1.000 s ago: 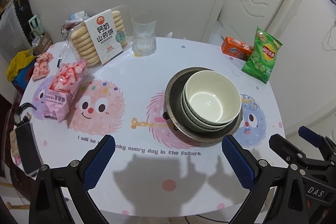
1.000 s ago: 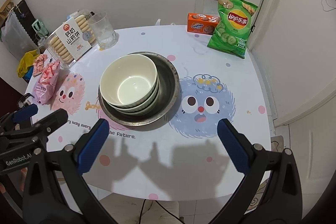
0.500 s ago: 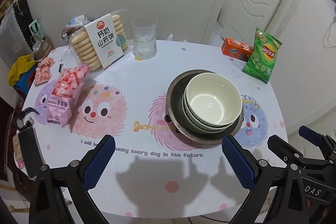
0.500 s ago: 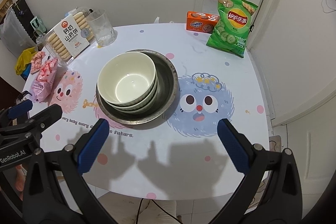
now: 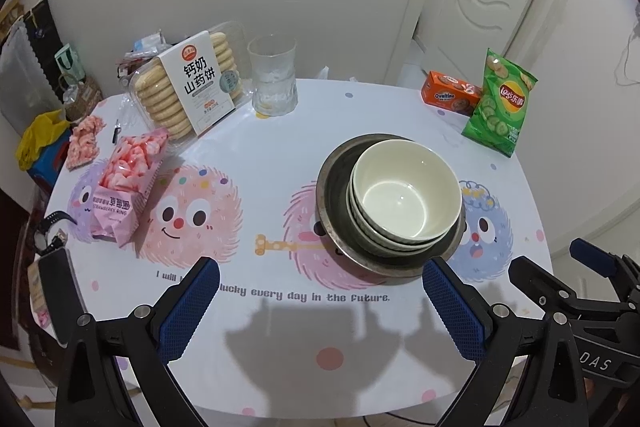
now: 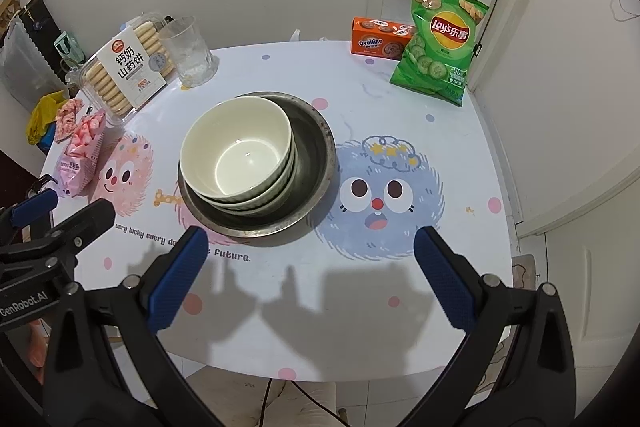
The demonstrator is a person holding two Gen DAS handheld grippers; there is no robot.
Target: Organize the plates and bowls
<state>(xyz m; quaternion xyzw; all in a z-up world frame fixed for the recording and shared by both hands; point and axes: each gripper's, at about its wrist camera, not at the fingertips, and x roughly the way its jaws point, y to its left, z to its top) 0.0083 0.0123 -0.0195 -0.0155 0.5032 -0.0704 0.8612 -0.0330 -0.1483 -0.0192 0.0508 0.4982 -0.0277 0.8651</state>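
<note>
**Both grippers wide, bowl stack sits mid-table**

Left of frame: snacks, nothing to touch. My left gripper [image 5: 320, 301] hangs spread wide and empty at the bottom of its view. Centre frame: white bowls [image 6: 237, 151] nested in the metal dish [image 6: 312, 143] on the table [image 6: 400, 327]. My right gripper [image 6: 310, 275] is wide and empty too, low centre. If the stack needs lifting, I'd pinch the dish rim, keep level, go slow so the bowls don't slide.
</note>
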